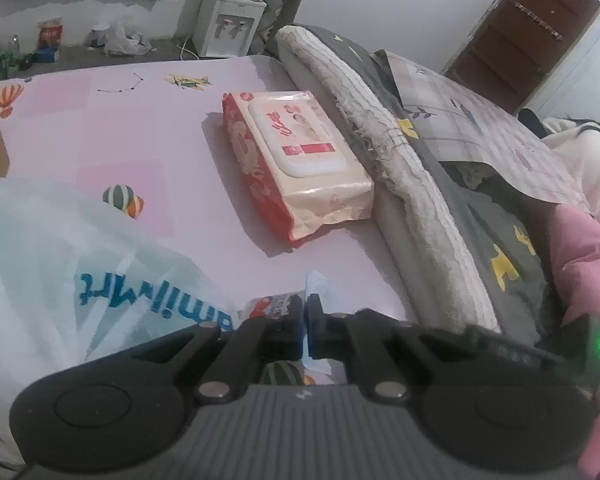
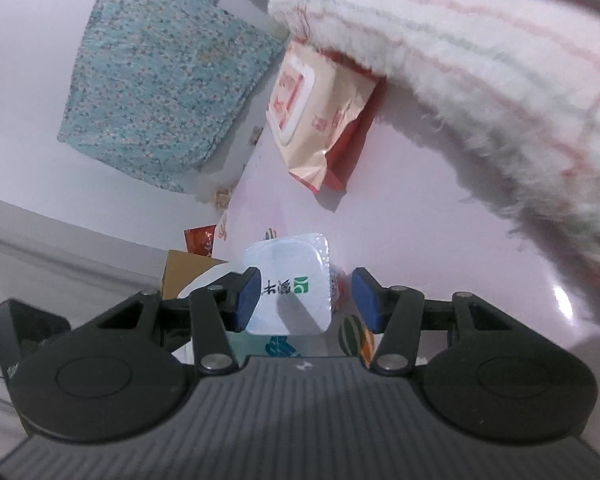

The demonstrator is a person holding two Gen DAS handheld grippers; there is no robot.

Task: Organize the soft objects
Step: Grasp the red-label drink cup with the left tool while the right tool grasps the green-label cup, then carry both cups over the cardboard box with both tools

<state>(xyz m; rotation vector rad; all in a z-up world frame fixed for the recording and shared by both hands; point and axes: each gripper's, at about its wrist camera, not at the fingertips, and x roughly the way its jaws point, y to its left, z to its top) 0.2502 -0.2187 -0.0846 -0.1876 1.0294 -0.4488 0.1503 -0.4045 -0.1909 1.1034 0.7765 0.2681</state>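
plastic bag (image 1: 100,280) — blue "amilymart", partly legible

This is a home bedroom. A bed (image 1: 140,128) with a pink printed sheet carries rolled blankets (image 1: 400,168) along its edge. A water dispenser (image 1: 228,24) stands beyond its far edge.

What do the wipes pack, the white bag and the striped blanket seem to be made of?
Wipes pack: glossy plastic film, judging by its shine and crimped end, with a stiffer white plastic lid. White bag: thin, half see-through plastic film that crumples softly, with blue print. Striped blanket: fuzzy woven cloth, probably cotton or fleece, with frayed fibres along its edge.
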